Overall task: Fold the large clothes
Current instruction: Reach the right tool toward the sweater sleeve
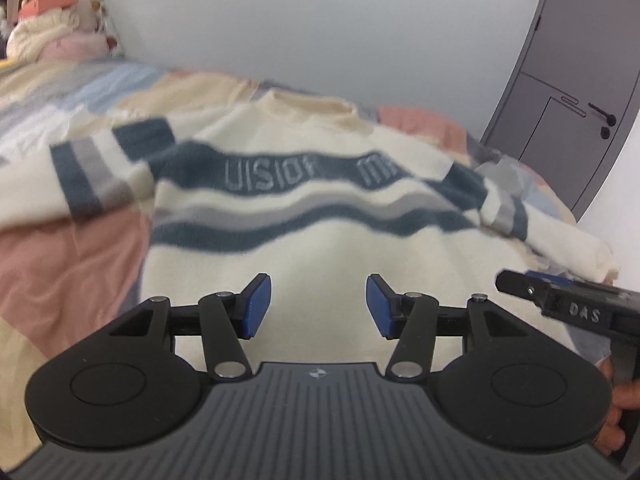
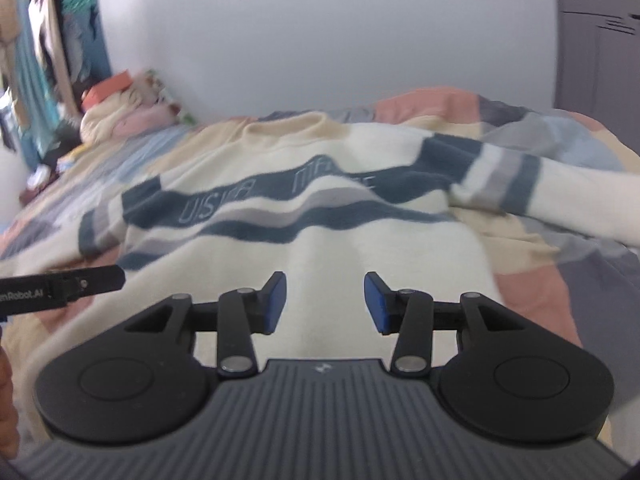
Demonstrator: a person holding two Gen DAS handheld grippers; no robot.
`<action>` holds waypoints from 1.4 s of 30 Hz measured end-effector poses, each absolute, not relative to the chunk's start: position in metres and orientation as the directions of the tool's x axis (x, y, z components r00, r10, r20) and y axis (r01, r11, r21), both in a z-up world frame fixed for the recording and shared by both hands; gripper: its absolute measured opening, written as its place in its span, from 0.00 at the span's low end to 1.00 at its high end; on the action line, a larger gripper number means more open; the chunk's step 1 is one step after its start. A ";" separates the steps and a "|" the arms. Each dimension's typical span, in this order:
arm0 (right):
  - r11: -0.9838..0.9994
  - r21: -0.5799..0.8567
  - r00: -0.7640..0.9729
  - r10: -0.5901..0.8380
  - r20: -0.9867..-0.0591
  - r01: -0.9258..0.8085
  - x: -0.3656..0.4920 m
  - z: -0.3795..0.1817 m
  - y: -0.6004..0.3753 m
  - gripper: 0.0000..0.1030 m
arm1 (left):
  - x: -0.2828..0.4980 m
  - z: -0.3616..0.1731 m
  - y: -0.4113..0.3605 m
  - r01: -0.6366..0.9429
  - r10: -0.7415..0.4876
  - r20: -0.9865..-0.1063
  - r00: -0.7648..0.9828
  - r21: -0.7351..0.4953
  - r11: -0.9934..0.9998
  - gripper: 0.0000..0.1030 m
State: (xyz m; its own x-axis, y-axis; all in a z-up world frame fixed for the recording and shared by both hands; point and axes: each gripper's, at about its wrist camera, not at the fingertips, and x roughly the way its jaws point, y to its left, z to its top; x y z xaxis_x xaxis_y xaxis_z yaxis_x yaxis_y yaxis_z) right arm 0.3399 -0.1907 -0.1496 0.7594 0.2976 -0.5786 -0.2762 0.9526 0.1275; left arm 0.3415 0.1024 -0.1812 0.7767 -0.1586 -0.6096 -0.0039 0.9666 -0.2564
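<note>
A cream sweater (image 1: 304, 256) with dark blue and grey wavy stripes lies spread front-up on the bed, collar toward the far wall; it shows again in the right wrist view as the sweater (image 2: 320, 240). Its sleeves reach out to the left (image 1: 88, 184) and to the right (image 2: 560, 196). My left gripper (image 1: 319, 306) hovers open above the lower body of the sweater, nothing between its blue pads. My right gripper (image 2: 325, 303) is open too, over the same lower part, pads bare. Each gripper's side shows in the other's view, right gripper (image 1: 560, 304) and left gripper (image 2: 64, 284).
The bed carries a patchwork cover (image 1: 68, 256) in pink, beige and blue. A heap of pillows and soft things (image 1: 60, 36) lies at the far left by the wall. A grey door (image 1: 576, 112) stands at the right. Hanging clothes (image 2: 48, 48) crowd the far left.
</note>
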 end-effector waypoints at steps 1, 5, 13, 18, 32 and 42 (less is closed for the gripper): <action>0.951 0.136 0.750 0.302 -0.589 -0.277 0.344 -0.154 -0.189 0.44 | 0.343 -0.186 0.104 -0.005 -0.161 -0.616 0.771 -0.259 0.966 0.57; 0.950 0.163 0.702 0.306 -0.643 -0.265 0.356 -0.176 -0.183 0.44 | 0.348 -0.198 0.109 0.007 -0.158 -0.619 0.769 -0.239 0.971 0.57; 0.951 0.173 0.641 0.301 -0.707 -0.256 0.366 -0.195 -0.181 0.45 | 0.362 -0.225 0.106 0.018 -0.172 -0.673 0.719 -0.230 0.973 0.57; 0.945 0.249 0.687 0.326 -0.649 -0.214 0.369 -0.173 -0.197 0.45 | 0.360 -0.230 0.104 0.032 -0.210 -0.679 0.704 -0.266 0.964 0.60; 0.930 0.368 0.805 0.201 -0.558 0.023 0.445 -0.170 -0.310 0.47 | 0.357 -0.228 0.106 0.011 -0.219 -0.669 0.710 -0.301 0.954 0.61; 0.718 0.625 0.801 0.160 -0.577 0.307 0.443 -0.216 -0.403 0.76 | 0.359 -0.228 0.113 -0.003 -0.238 -0.663 0.709 -0.341 0.940 0.61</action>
State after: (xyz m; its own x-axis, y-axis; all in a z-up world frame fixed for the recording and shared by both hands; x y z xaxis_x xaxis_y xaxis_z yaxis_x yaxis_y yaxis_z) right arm 0.4434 -0.4027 -0.2164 0.8010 0.1600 -0.5769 0.3067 0.7180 0.6249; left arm 0.3586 0.1128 -0.2277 0.7093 -0.2382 -0.6635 -0.0028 0.9402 -0.3405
